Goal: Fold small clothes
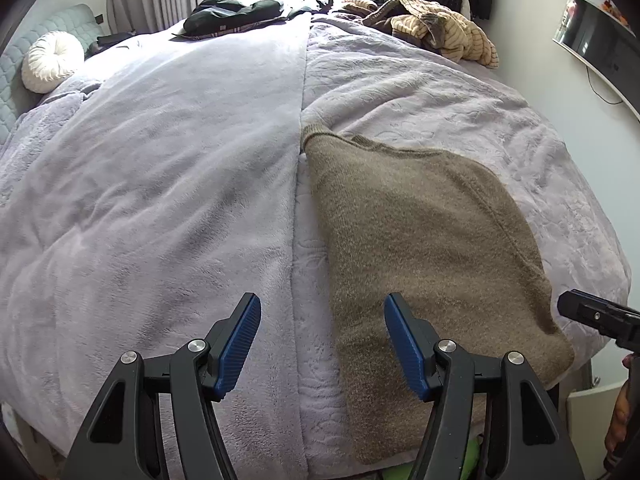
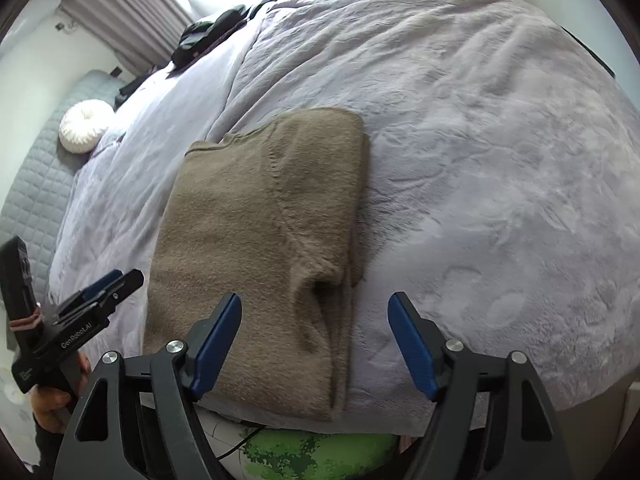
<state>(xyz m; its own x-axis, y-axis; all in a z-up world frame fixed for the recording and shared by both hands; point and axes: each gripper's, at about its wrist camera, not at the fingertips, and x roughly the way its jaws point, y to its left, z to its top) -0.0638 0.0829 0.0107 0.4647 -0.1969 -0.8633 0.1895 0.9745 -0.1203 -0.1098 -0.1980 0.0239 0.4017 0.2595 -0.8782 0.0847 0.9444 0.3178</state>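
Right wrist view: left gripper (image 2: 120, 280) body reads "GenRoboLAI". Both it and the right gripper (image 2: 316, 344) are spread, holding nothing, over the folded sweater (image 2: 256, 248) on the bed (image 2: 500, 160).

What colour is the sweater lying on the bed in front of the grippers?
Plain brownish-taupe knit sweater; the right wrist view shows it best.
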